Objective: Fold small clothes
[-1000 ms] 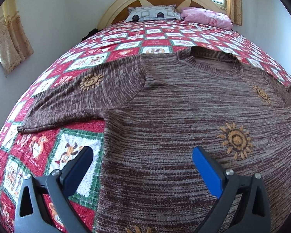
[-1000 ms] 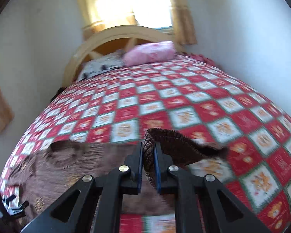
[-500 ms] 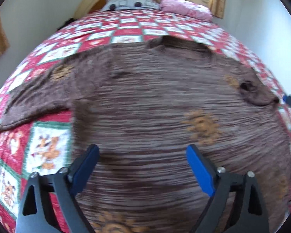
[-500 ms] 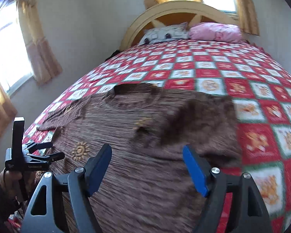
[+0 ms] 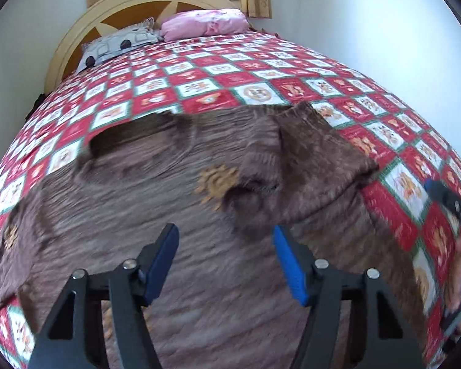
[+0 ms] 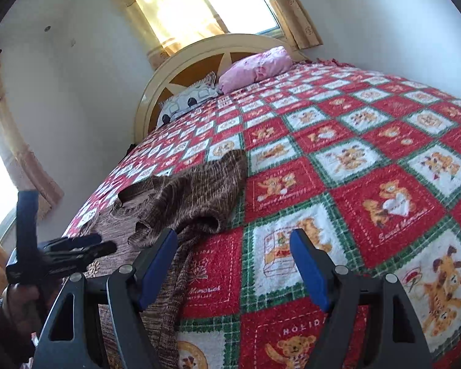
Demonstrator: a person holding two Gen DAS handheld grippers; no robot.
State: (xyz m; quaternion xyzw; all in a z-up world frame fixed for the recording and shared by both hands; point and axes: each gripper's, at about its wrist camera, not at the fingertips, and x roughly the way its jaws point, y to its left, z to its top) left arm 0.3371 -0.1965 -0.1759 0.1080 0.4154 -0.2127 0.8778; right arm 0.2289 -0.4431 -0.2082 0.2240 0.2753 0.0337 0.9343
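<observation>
A: Brown sweater [image 5: 175, 203] lies flat on the quilted bed [image 5: 255, 70], one sleeve [image 6: 196, 196] folded over its chest. What's holding it?

B: Nothing. The left gripper [image 5: 226, 259] has just been closing, with nothing between its fingers; the right gripper [image 6: 233, 264] stands open over bare quilt.

A: The risk?

B: The loose sleeve may slide off if the next grab drags the knit.

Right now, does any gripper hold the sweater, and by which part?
Nothing is held. Left gripper and right gripper both stand open, pads off the sweater.
</observation>
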